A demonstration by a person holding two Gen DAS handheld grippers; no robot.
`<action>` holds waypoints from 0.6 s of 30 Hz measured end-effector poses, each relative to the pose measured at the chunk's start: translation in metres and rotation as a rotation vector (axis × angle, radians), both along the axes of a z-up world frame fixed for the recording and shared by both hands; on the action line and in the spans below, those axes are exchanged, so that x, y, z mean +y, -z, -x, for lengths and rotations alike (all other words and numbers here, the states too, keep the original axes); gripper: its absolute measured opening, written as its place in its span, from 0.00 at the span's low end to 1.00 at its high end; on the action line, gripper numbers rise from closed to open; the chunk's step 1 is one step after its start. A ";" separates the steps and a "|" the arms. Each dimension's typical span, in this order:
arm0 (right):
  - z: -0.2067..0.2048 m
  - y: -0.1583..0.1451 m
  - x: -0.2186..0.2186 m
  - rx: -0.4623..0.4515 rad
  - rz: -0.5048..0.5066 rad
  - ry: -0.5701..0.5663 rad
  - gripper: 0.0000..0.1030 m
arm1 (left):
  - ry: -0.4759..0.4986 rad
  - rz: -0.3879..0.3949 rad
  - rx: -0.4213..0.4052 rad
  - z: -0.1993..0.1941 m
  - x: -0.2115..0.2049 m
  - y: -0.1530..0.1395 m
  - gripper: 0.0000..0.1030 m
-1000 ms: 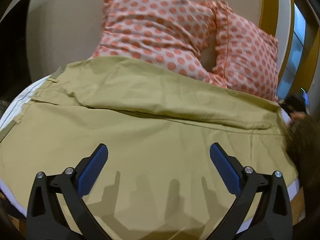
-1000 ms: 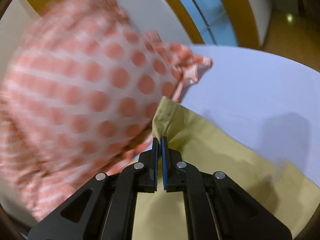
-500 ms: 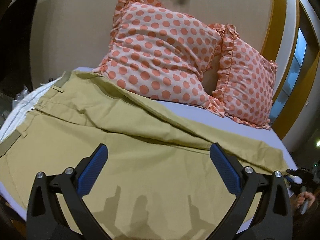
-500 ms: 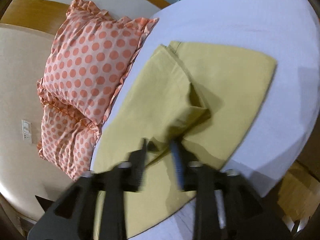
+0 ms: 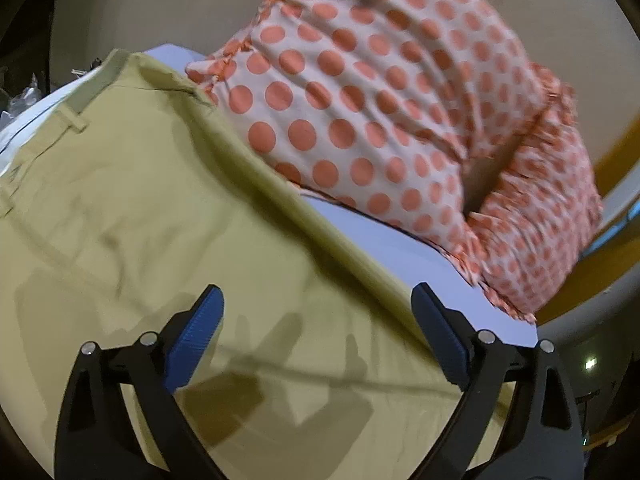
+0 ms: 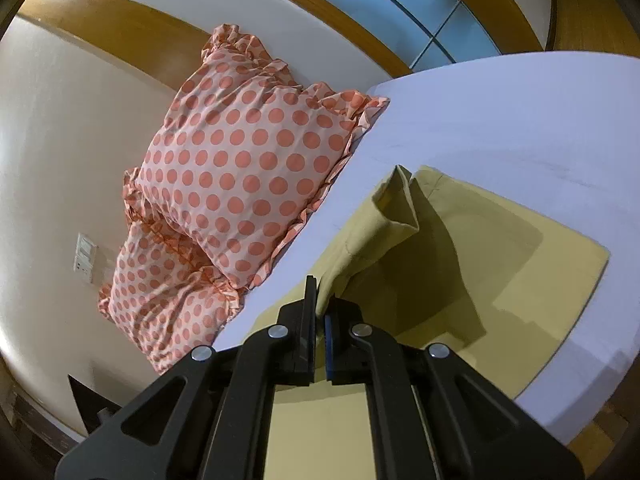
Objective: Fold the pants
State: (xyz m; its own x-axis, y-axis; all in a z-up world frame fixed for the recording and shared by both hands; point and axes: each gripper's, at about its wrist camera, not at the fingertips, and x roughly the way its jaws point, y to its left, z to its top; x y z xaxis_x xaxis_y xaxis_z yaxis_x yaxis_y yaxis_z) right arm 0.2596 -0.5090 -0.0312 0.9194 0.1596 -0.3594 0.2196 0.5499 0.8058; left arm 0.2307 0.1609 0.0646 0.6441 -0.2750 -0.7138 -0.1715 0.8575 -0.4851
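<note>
Khaki pants [image 5: 168, 216] lie spread on a bed with a pale lavender sheet [image 5: 384, 240]; the waistband with belt loops is at the far left. My left gripper [image 5: 316, 320] is open and empty, hovering low over the pants' middle. In the right wrist view my right gripper [image 6: 319, 304] is shut on a lifted fold of the pants [image 6: 400, 216] near the leg end, which rises off the sheet [image 6: 500, 120]. The rest of that leg [image 6: 532, 272] lies flat on the bed.
Two orange polka-dot pillows [image 5: 380, 92] [image 6: 240, 172] lean against the beige headboard wall just behind the pants. A wall socket plate [image 6: 85, 258] is on the wall. The bed's edge [image 6: 580, 392] runs along the right, with a window [image 6: 380, 4] beyond.
My right gripper has closed on the pants' leg fold and holds it raised. My left gripper has moved closer to the pillows and tilted, still open.
</note>
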 end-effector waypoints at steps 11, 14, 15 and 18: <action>0.082 -0.018 0.016 -0.052 0.013 0.010 0.03 | -0.074 0.007 0.029 -0.013 0.028 0.000 0.04; 0.112 -0.028 0.014 -0.060 0.045 0.039 0.03 | -0.054 0.011 -0.076 0.076 0.036 -0.023 0.04; 0.125 -0.029 0.017 -0.053 0.054 0.048 0.03 | -0.054 0.007 -0.092 0.103 0.038 -0.024 0.05; 0.159 -0.021 0.027 -0.020 0.069 0.063 0.03 | -0.068 0.003 -0.096 0.185 0.042 -0.009 0.07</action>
State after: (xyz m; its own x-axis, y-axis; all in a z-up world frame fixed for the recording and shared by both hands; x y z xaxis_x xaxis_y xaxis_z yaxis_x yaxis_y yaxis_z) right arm 0.1003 -0.4823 -0.0103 0.9338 0.0772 -0.3494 0.2397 0.5899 0.7710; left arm 0.0460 0.2030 0.0731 0.7269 -0.2302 -0.6470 -0.1815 0.8442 -0.5043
